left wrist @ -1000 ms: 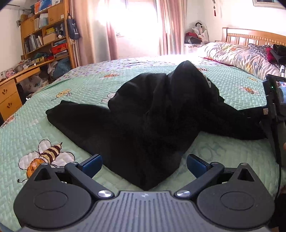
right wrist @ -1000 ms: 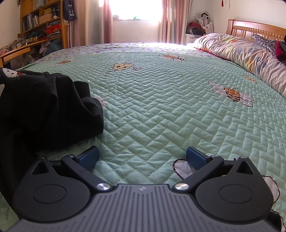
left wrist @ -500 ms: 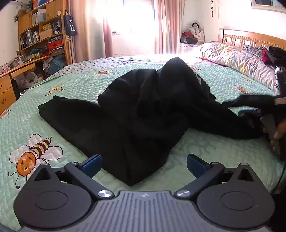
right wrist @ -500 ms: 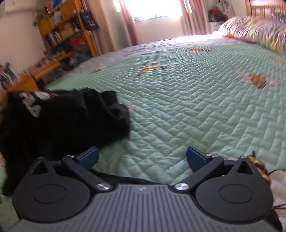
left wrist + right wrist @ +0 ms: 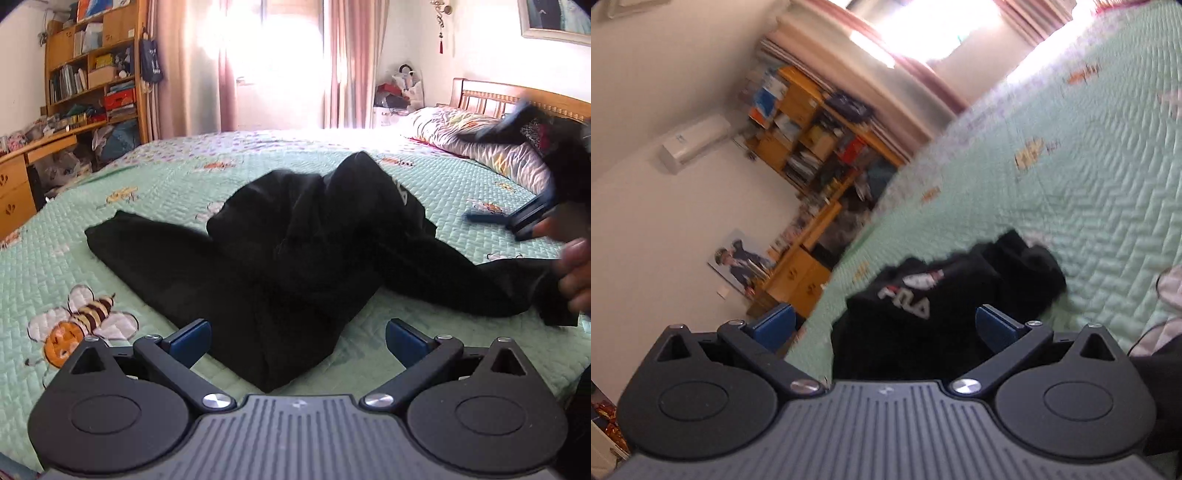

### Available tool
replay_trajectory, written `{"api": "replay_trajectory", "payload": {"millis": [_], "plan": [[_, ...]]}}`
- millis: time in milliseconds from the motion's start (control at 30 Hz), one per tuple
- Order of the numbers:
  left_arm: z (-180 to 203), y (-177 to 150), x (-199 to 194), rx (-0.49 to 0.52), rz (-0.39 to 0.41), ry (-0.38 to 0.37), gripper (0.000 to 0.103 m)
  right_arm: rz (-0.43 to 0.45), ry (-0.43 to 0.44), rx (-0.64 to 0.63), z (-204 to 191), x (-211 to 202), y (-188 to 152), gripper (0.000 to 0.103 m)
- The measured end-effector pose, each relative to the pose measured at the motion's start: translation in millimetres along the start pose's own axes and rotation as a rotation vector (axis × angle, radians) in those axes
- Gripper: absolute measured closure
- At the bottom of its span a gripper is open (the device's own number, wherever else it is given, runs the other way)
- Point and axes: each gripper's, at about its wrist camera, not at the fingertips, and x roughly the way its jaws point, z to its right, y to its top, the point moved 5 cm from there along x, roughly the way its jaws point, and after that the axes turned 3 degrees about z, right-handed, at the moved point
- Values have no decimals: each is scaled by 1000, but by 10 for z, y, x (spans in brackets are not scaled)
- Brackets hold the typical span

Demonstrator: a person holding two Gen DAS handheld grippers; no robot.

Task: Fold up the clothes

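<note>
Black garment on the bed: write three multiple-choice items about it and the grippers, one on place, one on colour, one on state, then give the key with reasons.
1. Where does the black garment lie?
A. On the green quilt
B. On the wooden desk
C. On the pillow

2. What colour are the pads on the left gripper fingers?
A. Red
B. Blue
C. White

3. How do the two grippers stand?
A. Both open, holding nothing
B. Both shut on the garment
C. Left shut, right open

Key:
1. A, the garment is heaped in a crumpled pile on the green quilt with bee prints.
2. B, the pads beside the garment's near tip are blue.
3. A, the left gripper and right gripper each show a wide gap between the fingers, with no cloth pinched.
</note>
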Motion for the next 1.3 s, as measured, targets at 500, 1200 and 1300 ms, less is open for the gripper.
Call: {"api": "replay_trajectory", "payload": {"millis": [500,1200,1300], "plan": [[-223,-135,45,-10,-41,28,2,-30,169,408,432,1073,-136,1],[-228,-91,-52,-72,1,3,2,282,-328,-91,157,-384,866,17],[-190,-82,-48,-55,-1,-7,2,265,-361,3,537,-620,425,17]]}}
